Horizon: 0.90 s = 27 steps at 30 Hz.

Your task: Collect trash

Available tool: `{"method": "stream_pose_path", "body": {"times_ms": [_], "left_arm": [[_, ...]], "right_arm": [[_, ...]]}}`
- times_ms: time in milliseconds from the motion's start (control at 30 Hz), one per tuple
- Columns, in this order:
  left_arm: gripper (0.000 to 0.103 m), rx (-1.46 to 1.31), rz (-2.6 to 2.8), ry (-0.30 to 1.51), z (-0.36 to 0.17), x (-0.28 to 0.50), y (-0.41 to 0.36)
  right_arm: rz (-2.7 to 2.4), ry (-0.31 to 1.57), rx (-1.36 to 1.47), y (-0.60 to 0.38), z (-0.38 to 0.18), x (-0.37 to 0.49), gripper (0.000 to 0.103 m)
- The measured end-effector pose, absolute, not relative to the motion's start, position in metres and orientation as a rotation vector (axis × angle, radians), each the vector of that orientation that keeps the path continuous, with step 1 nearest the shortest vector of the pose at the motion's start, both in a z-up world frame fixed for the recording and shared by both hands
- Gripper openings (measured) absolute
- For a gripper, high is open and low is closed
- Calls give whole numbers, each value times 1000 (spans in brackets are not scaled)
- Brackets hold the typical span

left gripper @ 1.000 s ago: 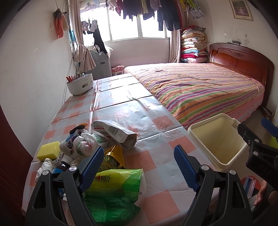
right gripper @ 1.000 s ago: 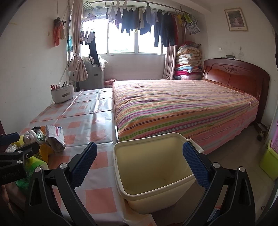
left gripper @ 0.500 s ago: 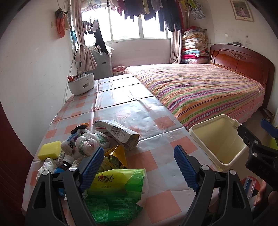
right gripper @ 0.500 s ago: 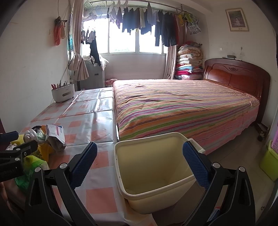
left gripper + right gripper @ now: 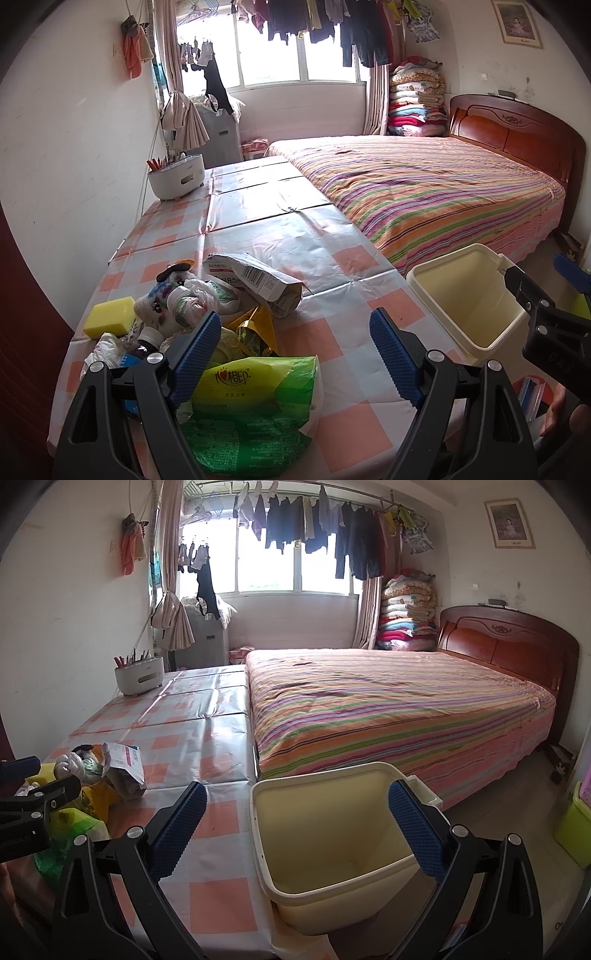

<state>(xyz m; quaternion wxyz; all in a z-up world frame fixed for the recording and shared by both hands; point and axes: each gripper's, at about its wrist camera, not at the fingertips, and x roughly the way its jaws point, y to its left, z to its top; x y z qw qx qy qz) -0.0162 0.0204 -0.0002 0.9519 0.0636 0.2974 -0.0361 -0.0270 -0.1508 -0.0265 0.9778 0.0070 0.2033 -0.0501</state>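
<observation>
The left tool [image 5: 295, 343] is released, its blue pads wide apart and holding nothing; the green tissue pack [image 5: 255, 402] lies on the counter [image 5: 325, 236] just under and between them, with the grey paper packet [image 5: 255, 280] and the yellow sponge [image 5: 109, 312] a little farther in the trash pile. The right tool [image 5: 295, 827] is also released and empty, and the cream bin [image 5: 332, 849] stands directly before it at the counter edge, beside the bed [image 5: 388, 698].

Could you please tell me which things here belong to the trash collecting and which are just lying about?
For the job:
cream bin
green wrapper
grey carton
knotted plastic bag
left claw, open
right claw, open

Lying about:
white pen holder
striped bed
</observation>
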Motion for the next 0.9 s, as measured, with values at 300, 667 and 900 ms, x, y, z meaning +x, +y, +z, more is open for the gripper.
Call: {"method": "stream_pose_path", "body": {"times_ms": [300, 667, 900], "left_arm": [[81, 121, -62, 600, 2, -19, 30], [81, 71, -3, 582, 14, -33, 88], [81, 14, 62, 554, 20, -47, 158]], "right_arm": [[-64, 413, 4, -143, -27, -26, 97], [185, 468, -126, -84, -28, -13, 97], [458, 548, -244, -28, -43, -5, 97]]}}
